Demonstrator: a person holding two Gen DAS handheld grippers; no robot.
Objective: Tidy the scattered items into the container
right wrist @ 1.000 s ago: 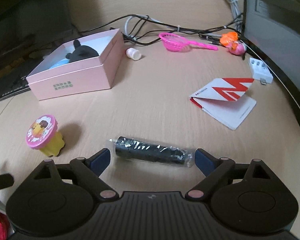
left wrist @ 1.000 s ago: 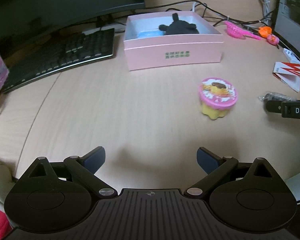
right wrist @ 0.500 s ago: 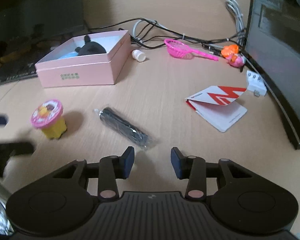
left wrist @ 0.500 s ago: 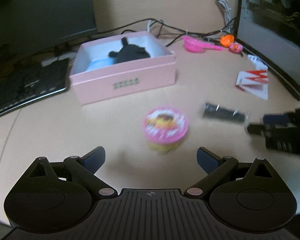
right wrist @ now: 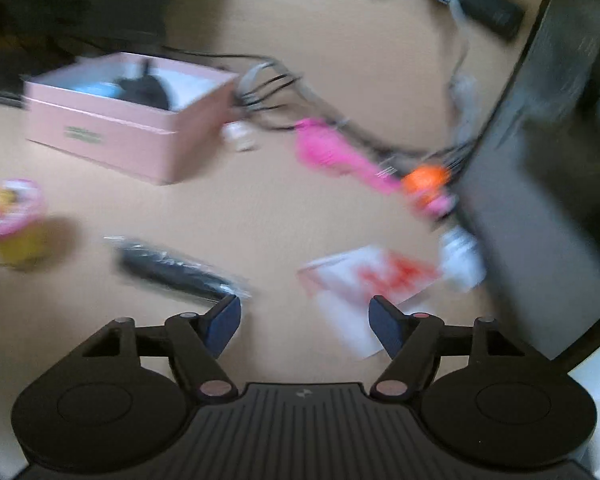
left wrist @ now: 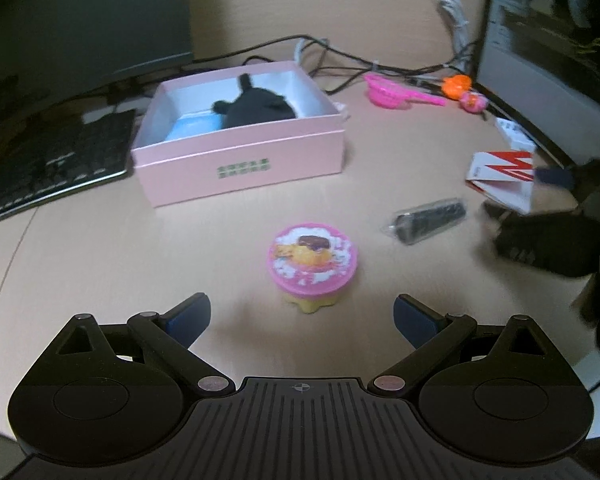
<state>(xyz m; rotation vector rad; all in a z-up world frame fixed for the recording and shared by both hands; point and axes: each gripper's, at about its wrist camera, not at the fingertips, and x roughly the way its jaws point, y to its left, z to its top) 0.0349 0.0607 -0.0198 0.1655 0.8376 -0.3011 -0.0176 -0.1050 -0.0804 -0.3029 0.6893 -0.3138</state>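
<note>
My left gripper (left wrist: 302, 316) spread wide, pudding cup (left wrist: 313, 266) just ahead; my right gripper (right wrist: 305, 322) spread, empty, beside wrapped black tube (right wrist: 176, 271).

Dim, warm indoor light; we get one fairly sharp view and one badly smeared.
Our left wrist view is fairly crisp at the pink box (left wrist: 240, 160), blurring toward the right edge; our right wrist view streaks the pink net (right wrist: 332, 156), and fisheye bending darkens the corners.
</note>
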